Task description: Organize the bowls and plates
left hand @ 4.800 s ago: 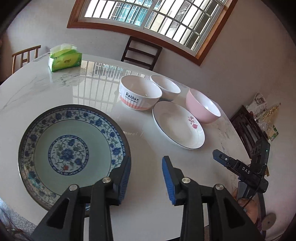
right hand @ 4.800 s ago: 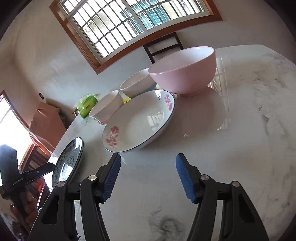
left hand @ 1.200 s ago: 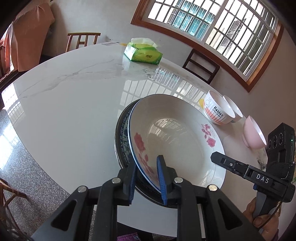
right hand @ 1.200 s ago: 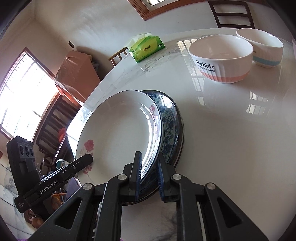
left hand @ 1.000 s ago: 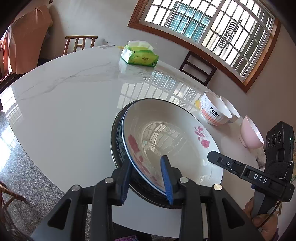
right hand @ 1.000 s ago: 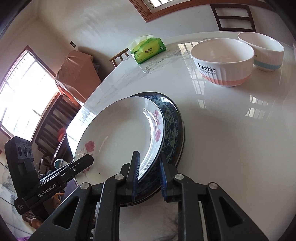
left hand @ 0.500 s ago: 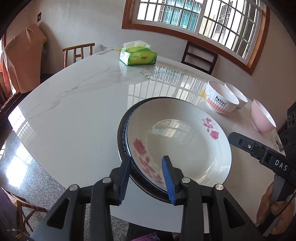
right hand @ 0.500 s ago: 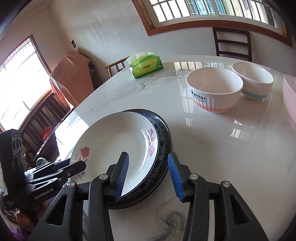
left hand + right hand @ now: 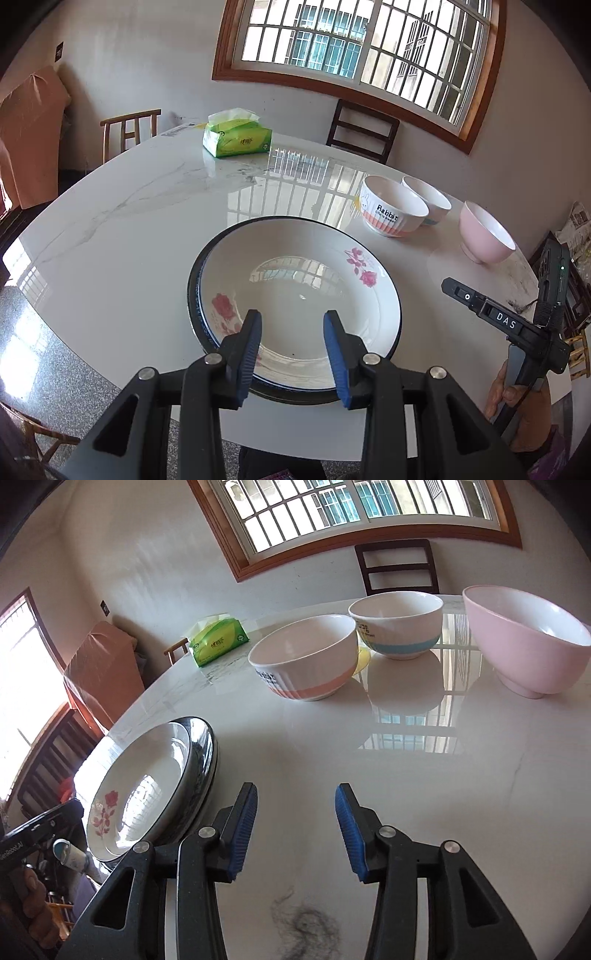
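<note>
rose plate sits nested in the darker blue-rimmed plate, whose rim shows only as a thin crescent on the left side; the stack rests on the marble table near its front edge. judged: plates are consolidated, the smaller one inside the larger so the stack sits flat and stable. left gripper hangs just above the near rim of the rose plate, fingers spread wide, nothing between them, not touching the rim as far as visible. right gripper likewise wide and empty, over bare table just right of the plate stack, pointing toward the bowls. three bowls remain separate along the far right: rabbit bowl with orange band, blue-band bowl close behind it (touching or not, cannot tell), pink bowl apart to the right. judged: bowls are the remaining step; the right gripper's heading suits a rim grasp on the rabbit bowl, the nearest one. pink bowl looks widest, so probably the base of any nest. glossy surface, rims may slip in the pads. green tissue pack at far edge, irrelevant. dark smudge on the table under the right gripper.
</note>
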`<state>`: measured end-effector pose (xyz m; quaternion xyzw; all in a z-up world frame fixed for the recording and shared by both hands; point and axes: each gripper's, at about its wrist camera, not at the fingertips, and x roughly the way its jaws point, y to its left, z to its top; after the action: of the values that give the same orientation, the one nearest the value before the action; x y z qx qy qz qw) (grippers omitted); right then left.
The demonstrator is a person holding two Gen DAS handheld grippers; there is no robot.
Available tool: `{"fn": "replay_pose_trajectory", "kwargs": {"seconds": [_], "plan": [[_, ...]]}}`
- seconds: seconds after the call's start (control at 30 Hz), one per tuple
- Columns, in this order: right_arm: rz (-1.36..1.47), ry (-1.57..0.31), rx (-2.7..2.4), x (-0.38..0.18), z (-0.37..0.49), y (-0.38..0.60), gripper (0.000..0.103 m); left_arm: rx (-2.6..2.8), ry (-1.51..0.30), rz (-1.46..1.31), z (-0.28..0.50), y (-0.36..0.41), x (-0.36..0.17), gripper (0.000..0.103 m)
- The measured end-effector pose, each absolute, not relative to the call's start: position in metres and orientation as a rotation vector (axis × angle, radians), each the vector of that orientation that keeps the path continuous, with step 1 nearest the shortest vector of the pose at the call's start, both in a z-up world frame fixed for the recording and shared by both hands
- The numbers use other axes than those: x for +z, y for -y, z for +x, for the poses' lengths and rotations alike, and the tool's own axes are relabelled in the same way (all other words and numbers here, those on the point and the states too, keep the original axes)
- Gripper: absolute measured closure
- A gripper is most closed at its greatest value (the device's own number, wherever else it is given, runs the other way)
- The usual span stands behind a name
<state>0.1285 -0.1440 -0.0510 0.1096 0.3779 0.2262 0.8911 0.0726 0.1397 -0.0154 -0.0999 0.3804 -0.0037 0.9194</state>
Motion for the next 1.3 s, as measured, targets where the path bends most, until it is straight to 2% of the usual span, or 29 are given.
{"fn": "replay_pose_trajectory", "kwargs": {"seconds": [0.43, 0.57, 0.83, 0.9, 1.2, 1.3], "plan": [[0.411, -0.68, 0.493, -0.049, 0.124, 0.185, 0.06, -0.229, -0.83, -0.184, 0.083, -0.057, -0.012, 0.068], [0.482, -0.674, 0.483, -0.051, 0.122, 0.202, 0.053, -0.302, -0.868, -0.201, 0.095, -0.032, -0.014, 0.068], [0.901, -0.671, 0.374, -0.089, 0.119, 0.321, 0.051, -0.494, -0.892, -0.293, 0.144, 0.022, -0.007, 0.068], [0.981, -0.666, 0.345, -0.098, 0.123, 0.354, 0.062, -0.493, -0.882, -0.312, 0.164, 0.035, -0.003, 0.068], [0.866, -0.776, 0.239, -0.078, 0.184, 0.43, 0.057, -0.557, -0.921, -0.352, 0.276, 0.105, 0.002, 0.068], [0.789, -0.796, 0.252, -0.053, 0.213, 0.438, 0.05, -0.569, -0.938, -0.343, 0.312, 0.127, 0.001, 0.068]]}}
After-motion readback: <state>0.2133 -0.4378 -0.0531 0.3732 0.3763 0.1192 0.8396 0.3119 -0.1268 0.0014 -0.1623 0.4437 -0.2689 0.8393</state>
